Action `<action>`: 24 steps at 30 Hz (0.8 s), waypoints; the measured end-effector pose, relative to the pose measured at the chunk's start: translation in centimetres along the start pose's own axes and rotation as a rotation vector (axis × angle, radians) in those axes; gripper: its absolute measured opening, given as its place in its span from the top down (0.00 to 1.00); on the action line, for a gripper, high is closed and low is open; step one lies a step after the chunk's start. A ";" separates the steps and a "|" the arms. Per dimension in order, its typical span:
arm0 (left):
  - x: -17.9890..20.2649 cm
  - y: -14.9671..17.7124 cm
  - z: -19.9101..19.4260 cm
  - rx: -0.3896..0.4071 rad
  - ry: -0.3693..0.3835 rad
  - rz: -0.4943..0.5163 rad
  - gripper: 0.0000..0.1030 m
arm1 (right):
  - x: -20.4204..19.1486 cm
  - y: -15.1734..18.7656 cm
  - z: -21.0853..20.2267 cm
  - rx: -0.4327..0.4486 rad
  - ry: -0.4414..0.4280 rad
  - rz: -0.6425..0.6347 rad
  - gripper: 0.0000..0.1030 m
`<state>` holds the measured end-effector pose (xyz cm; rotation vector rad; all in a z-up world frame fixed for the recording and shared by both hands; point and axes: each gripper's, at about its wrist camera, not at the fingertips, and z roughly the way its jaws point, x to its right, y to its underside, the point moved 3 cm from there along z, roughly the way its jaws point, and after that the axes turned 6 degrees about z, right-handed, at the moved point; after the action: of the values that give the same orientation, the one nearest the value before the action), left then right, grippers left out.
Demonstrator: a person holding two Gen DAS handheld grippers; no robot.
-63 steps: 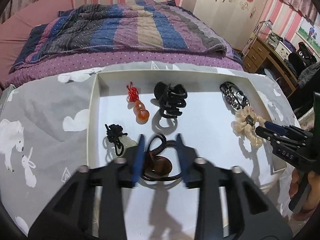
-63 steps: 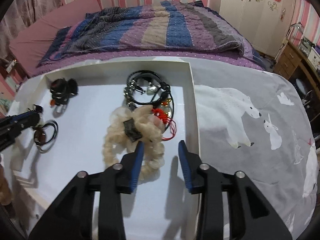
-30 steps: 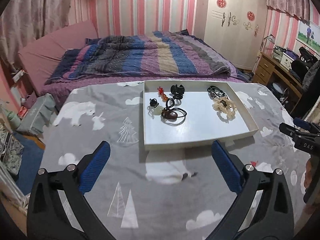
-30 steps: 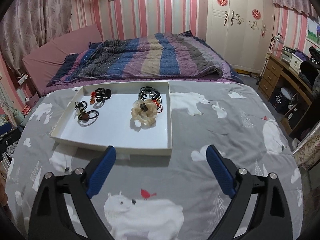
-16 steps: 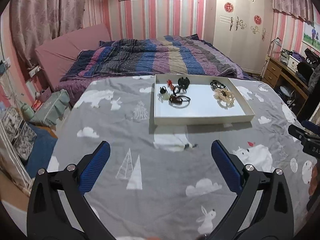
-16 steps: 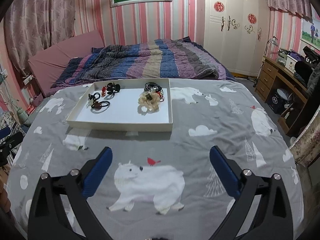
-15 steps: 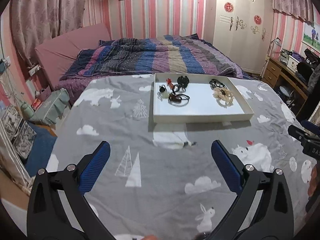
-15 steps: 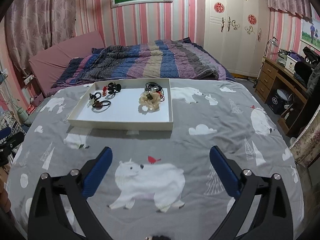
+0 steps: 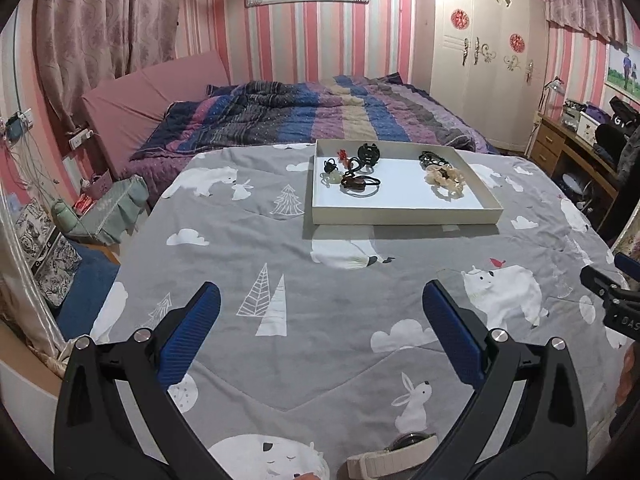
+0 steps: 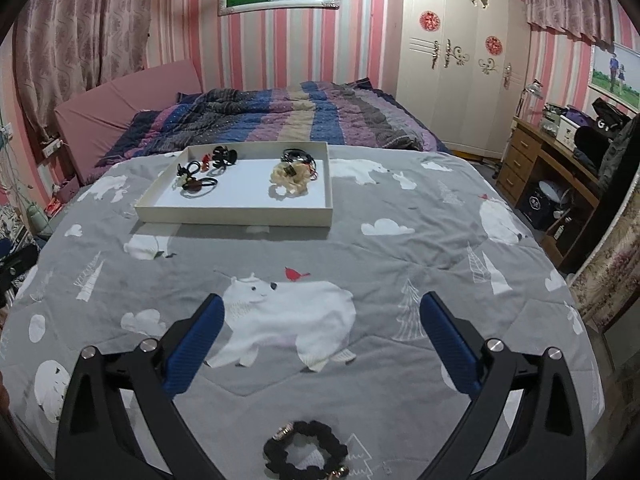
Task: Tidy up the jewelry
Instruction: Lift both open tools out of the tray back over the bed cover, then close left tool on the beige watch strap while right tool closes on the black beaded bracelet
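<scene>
left gripper (image 9: 320, 312): jaws spread wide, nothing between them, above the grey quilt (image 9: 328, 292), well short of the tray.
right gripper (image 10: 318, 312): jaws spread wide, nothing held, over the polar bear print on the quilt.
tray (image 10: 236, 215): white, shallow, on the far part of the quilt, ahead of both grippers.
tray, left group: brown hair tie (image 9: 356, 183), black claw clip (image 9: 368, 153), red charm (image 9: 342, 155), small black knot piece (image 9: 330, 167), all close together at the far-left corner.
tray, right group: cream scrunchie (image 10: 290, 178) touching a dark bracelet bundle (image 10: 298, 157) just behind it, near the right wall.
black scrunchie (image 10: 306, 452): on the quilt outside the tray, just below the right gripper, at the bottom edge of the right wrist view.
watch (image 9: 394, 450): cream strap, on the quilt at the bottom edge of the left wrist view, partly cut off.
</scene>
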<state>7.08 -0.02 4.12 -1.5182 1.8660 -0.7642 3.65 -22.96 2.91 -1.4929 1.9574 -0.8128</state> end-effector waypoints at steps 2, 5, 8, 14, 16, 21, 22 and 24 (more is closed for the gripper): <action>-0.1 0.4 -0.4 0.001 0.011 -0.003 0.03 | 0.1 0.5 -0.2 0.000 0.024 -0.006 0.05; -0.2 1.3 -0.9 -0.002 0.030 -0.011 0.03 | 0.3 1.3 -0.4 -0.007 0.048 -0.014 0.05; 0.0 2.4 -1.1 -0.026 0.051 -0.013 0.03 | 0.6 2.2 -0.2 -0.042 0.033 -0.002 0.05; 0.6 4.7 -1.0 -0.066 0.081 -0.012 0.03 | 1.0 4.6 0.6 -0.119 0.007 0.010 0.05; 0.8 5.4 -0.8 -0.083 0.082 -0.004 0.03 | 1.1 5.1 0.8 -0.129 0.015 0.009 0.05; 1.1 6.8 -0.1 -0.127 0.078 0.001 0.03 | 1.1 5.9 0.7 -0.133 0.049 -0.012 0.05; 1.2 7.1 -0.1 -0.136 0.079 0.001 0.03 | 1.1 6.0 0.6 -0.135 0.045 -0.011 0.05; 1.2 7.4 -0.1 -0.143 0.079 0.004 0.03 | 1.1 6.3 0.5 -0.151 0.026 -0.004 0.05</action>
<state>2.16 0.07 -1.50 -1.5922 2.0181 -0.7115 -0.29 -22.79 -2.09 -1.5797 2.0754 -0.7023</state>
